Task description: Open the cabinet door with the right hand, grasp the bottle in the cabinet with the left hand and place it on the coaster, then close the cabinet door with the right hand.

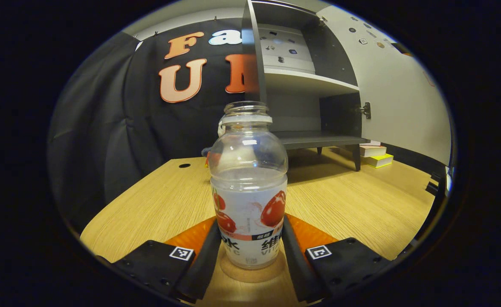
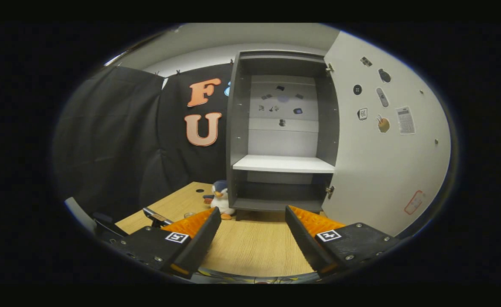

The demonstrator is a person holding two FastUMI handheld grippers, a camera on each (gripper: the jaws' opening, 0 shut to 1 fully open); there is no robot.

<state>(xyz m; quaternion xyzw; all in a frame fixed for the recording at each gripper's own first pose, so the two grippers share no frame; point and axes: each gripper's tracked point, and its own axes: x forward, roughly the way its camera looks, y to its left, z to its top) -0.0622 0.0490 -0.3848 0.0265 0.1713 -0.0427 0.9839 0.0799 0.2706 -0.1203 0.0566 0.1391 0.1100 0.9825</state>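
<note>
A clear, capless bottle (image 1: pixel 249 187) with a red-fruit label stands upright on a round wooden coaster (image 1: pixel 250 276) on the table. My left gripper (image 1: pixel 249 221) holds it low down, one finger pressed on each side of the label. Behind it, the grey cabinet (image 1: pixel 310 85) has its white door (image 1: pixel 399 94) swung wide to the right. In the right gripper view, my right gripper (image 2: pixel 253 209) hangs open over the table with nothing between its fingers. It faces the cabinet (image 2: pixel 282 128), whose shelves are bare, and the open door (image 2: pixel 382 162) is to its right.
The wooden table (image 1: pixel 156 200) runs back to the black cloth wall. A small penguin toy (image 2: pixel 220 198) sits by the cabinet's left foot. Books (image 1: pixel 376 155) lie stacked on the table below the open door. The cabinet stands on short legs.
</note>
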